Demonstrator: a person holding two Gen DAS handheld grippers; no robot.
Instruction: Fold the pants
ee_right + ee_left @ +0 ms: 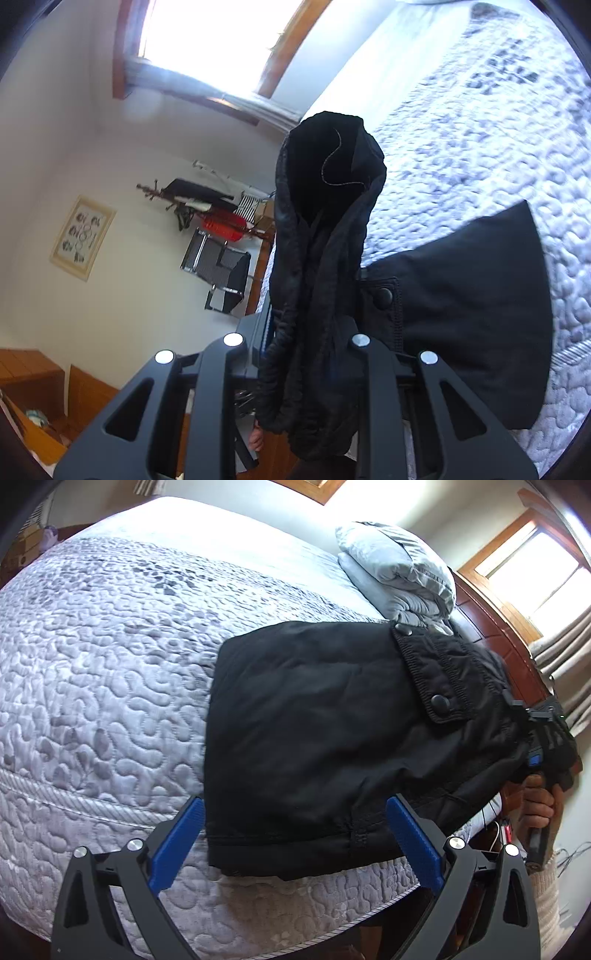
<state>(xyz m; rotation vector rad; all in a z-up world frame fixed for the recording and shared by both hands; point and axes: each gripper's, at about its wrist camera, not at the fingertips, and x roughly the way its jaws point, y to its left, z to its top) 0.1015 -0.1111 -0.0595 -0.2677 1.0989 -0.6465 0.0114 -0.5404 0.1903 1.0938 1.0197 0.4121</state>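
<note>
My right gripper (314, 339) is pinching the bunched waistband end of the pants (314, 716), and that end is lifted clear of the bed (110, 664). The rest of the pants lies folded flat on the quilt near the bed's edge. My left gripper (295, 834) is spread wide, its blue pads on either side of the near hem, not pressing on it as far as I can judge.

To do this fold well, I should carry the waistband over in one smooth arc and lay it square on the lower half, edges matching. I should keep the pinch firm: the cloth is thick and bunched, and from the right wrist I can't see how much of it sits between the pads. The left could pin the near hem so nothing slides.
</note>
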